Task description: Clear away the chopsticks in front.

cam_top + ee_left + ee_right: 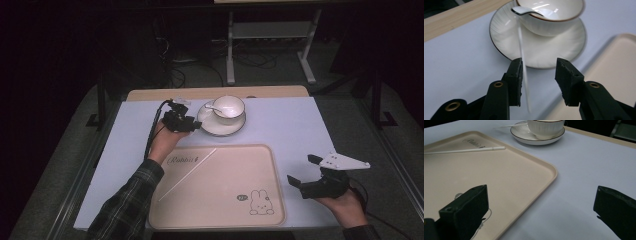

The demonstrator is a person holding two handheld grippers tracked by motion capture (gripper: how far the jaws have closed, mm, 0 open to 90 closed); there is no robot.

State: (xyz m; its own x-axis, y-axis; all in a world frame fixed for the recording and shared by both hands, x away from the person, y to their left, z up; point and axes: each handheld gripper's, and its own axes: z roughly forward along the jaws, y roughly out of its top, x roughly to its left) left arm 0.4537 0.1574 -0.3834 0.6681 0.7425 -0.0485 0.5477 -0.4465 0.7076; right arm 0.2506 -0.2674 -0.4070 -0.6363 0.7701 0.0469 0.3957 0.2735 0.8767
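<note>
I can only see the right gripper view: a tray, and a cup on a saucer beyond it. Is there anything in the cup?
Observer: Yes. A spoon rests in the cup, with one end sticking out over the rim.
Operator: And where is the other gripper?
Observer: The left gripper is at the near left edge of the saucer, with its jaws open towards it.
Operator: Something is drawn on the tray, but it's half hidden for me. What is it?
Observer: A rabbit, in the near right corner of the tray.
</note>
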